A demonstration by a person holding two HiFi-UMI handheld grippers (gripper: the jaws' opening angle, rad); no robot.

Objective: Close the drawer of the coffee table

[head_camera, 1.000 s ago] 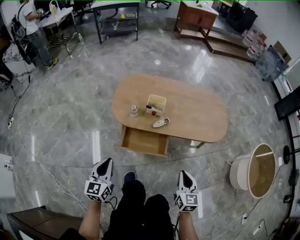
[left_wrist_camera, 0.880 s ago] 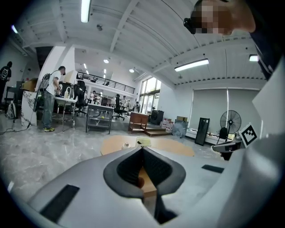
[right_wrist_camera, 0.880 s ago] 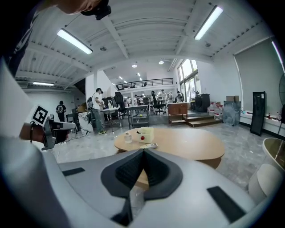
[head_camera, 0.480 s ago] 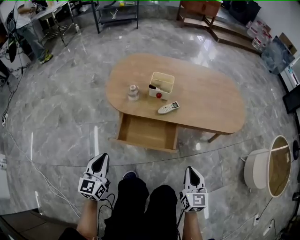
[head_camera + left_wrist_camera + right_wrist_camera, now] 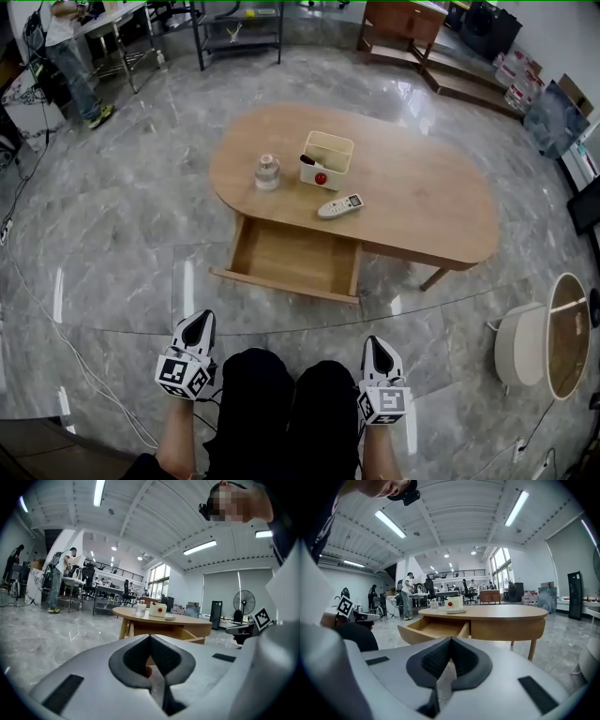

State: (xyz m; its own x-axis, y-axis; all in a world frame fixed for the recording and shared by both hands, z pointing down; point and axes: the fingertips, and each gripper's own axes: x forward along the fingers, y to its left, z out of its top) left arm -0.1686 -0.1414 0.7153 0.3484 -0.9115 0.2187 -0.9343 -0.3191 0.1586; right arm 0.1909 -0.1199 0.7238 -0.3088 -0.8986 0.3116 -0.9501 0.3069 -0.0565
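The oval wooden coffee table (image 5: 422, 202) stands ahead of me, with its drawer (image 5: 292, 260) pulled out toward me and nothing inside. My left gripper (image 5: 205, 319) and right gripper (image 5: 370, 343) hang low beside my legs, both shut and holding nothing, a good step short of the drawer front. In the right gripper view the open drawer (image 5: 432, 631) shows past the closed jaw tip of the right gripper (image 5: 451, 640). The left gripper (image 5: 150, 637) points at the table's end, where a corner of the drawer (image 5: 198, 638) sticks out.
On the tabletop are a small jar (image 5: 267, 172), a cream box (image 5: 329, 153) with a red ball, and a white remote (image 5: 340, 205). A round side table (image 5: 551, 347) is at the right. A person (image 5: 67, 52) and a metal shelf (image 5: 239, 26) are far back.
The table and open drawer have come nearer and larger in the head view as I stepped forward. Both grippers stay low and shut; the drawer is still out.
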